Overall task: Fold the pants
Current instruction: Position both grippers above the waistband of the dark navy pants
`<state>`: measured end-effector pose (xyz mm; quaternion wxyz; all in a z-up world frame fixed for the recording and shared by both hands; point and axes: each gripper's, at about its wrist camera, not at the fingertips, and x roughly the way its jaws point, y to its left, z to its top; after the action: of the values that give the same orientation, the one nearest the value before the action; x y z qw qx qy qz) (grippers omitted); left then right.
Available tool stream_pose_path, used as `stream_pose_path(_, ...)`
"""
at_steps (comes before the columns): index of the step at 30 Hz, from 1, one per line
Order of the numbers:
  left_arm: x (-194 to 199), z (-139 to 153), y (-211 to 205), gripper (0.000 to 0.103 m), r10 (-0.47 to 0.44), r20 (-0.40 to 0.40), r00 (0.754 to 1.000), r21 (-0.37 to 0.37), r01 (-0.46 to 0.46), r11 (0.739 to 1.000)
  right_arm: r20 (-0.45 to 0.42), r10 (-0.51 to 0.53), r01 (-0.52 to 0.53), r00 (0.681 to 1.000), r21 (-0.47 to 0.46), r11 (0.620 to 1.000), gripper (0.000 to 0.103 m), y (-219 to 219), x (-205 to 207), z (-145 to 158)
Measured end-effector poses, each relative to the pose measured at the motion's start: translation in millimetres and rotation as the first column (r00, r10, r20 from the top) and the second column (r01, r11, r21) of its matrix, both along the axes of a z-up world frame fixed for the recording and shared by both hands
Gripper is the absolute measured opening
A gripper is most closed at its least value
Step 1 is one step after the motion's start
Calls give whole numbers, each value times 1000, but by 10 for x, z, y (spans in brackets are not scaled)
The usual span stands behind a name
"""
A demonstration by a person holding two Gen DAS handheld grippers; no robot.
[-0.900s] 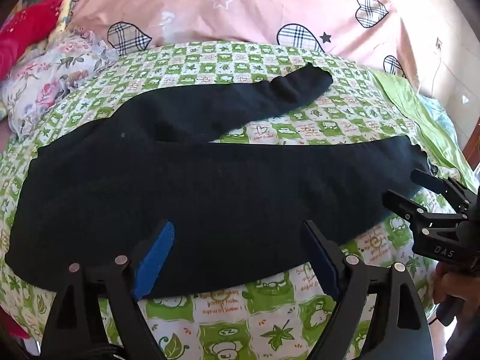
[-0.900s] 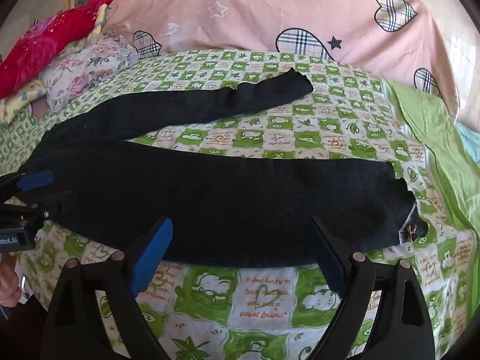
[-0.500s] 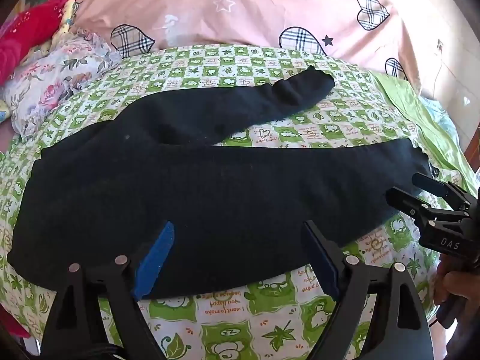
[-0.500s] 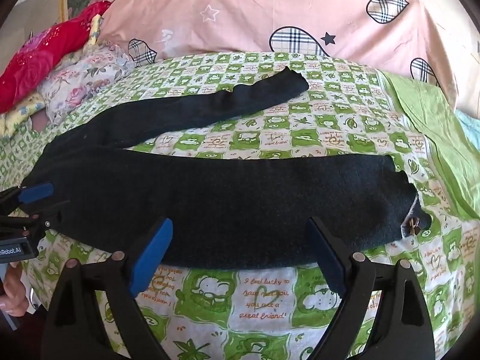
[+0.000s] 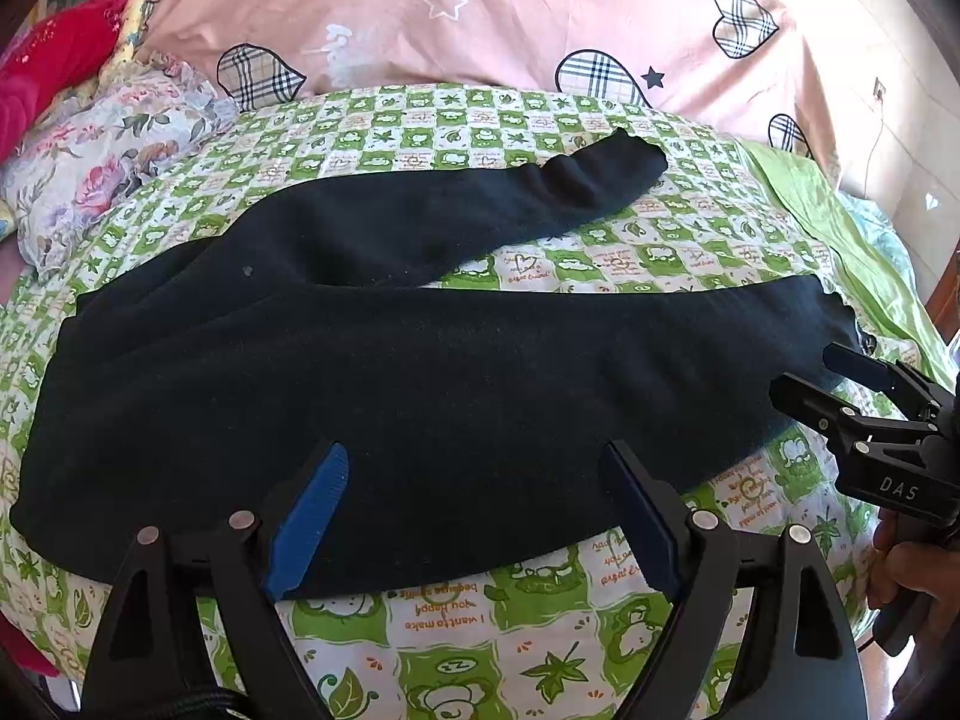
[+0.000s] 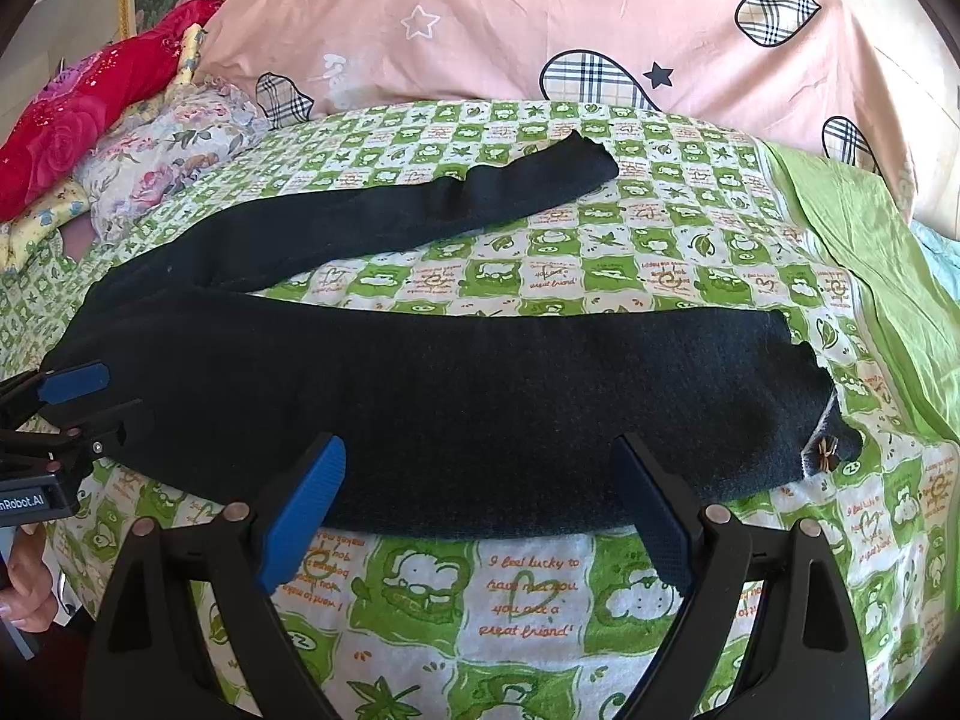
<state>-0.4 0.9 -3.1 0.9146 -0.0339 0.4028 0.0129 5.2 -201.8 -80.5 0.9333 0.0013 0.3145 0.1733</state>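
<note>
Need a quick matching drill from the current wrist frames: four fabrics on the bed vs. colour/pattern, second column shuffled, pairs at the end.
Column 1:
1. pants
2. bedsheet
3. quilt
4. pillow

Column 2:
A. pink with plaid hearts
B. green and white checks
C. floral print
D. plain black

Pairs: 1-D, 2-B, 3-A, 4-C
</note>
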Motion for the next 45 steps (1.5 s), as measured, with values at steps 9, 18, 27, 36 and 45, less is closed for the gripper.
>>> stream_pose_path(9, 6, -26, 31, 87, 3, -3, 1000, -11, -3, 1000, 3, 1, -1, 1000, -24, 1000, 90, 36, 7, 3)
stream_pose_path(18, 6, -42, 52, 87, -2, -4, 1000, -20, 2, 1000, 3, 1, -1, 1000, -32, 999, 90, 59, 3, 13)
stream_pose_path(27, 22, -57, 63, 87, -2, -12, 1000, -24, 2, 1000, 4, 1, -1, 1000, -35, 999, 90, 55, 10, 19)
stream_pose_path(36, 35, -46, 80, 87, -4, -15, 1000, -31, 4, 1000, 7, -1, 1, 1000, -40, 999, 90, 57, 18, 49)
stream_pose_path(45, 46, -43, 88, 87, -5, -17, 1000, -35, 5, 999, 6, 0, 1, 1000, -40, 999, 90, 59, 17, 56)
